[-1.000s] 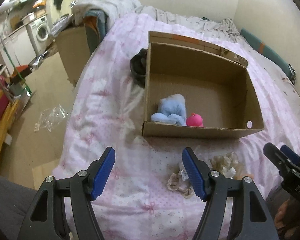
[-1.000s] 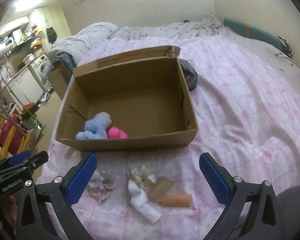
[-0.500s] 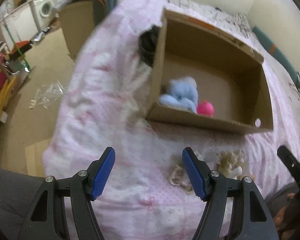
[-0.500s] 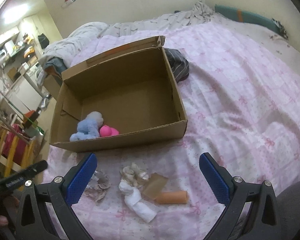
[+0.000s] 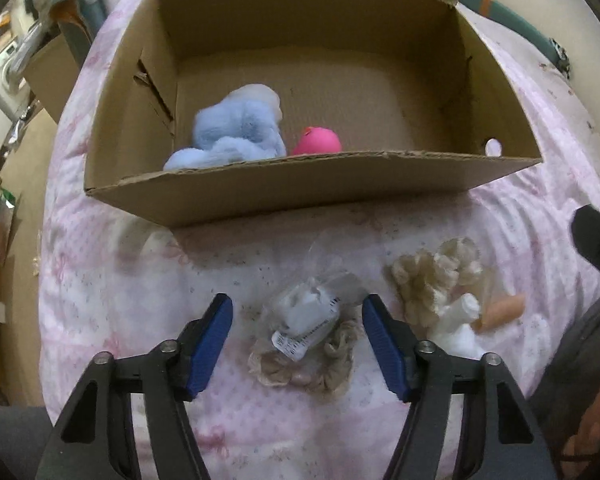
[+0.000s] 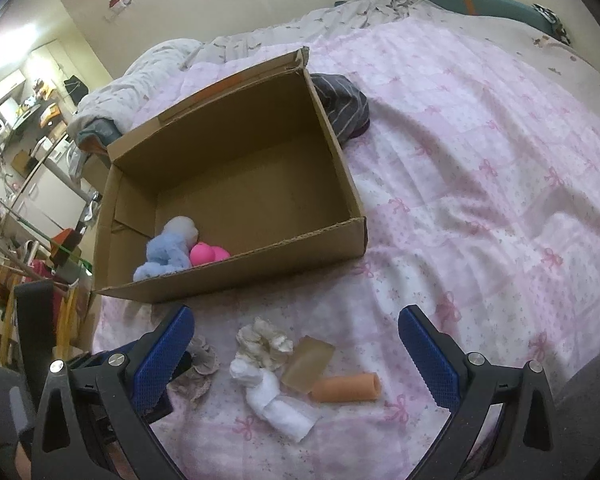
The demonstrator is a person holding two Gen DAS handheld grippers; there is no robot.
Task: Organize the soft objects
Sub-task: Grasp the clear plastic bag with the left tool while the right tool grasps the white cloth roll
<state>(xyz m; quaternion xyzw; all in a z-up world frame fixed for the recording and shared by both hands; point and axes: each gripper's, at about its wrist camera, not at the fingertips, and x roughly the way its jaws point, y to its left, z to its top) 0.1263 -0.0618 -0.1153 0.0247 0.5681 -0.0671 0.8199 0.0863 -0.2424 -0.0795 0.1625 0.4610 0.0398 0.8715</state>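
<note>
Two soft toys already lie in the cardboard box point(image 5: 308, 184): a blue plush point(image 5: 236, 132) at its near-left corner, a pink toy point(image 5: 318, 144) just beside it. On the pink bedspread point(image 5: 112, 280), the left gripper point(image 5: 296, 334) has dropped over a bagged scrunchie point(image 5: 304, 332); its jaws have just been closing, the bag between them, pads not yet touching. I judge a pickup is imminent. The bag's long axis runs from seven to one o'clock. Farther right sit a beige scrunchie point(image 5: 432, 276), white cloth roll point(image 6: 272, 396) and orange tube point(image 6: 346, 388). The right gripper point(image 6: 296, 354) hovers wide open, empty.
</note>
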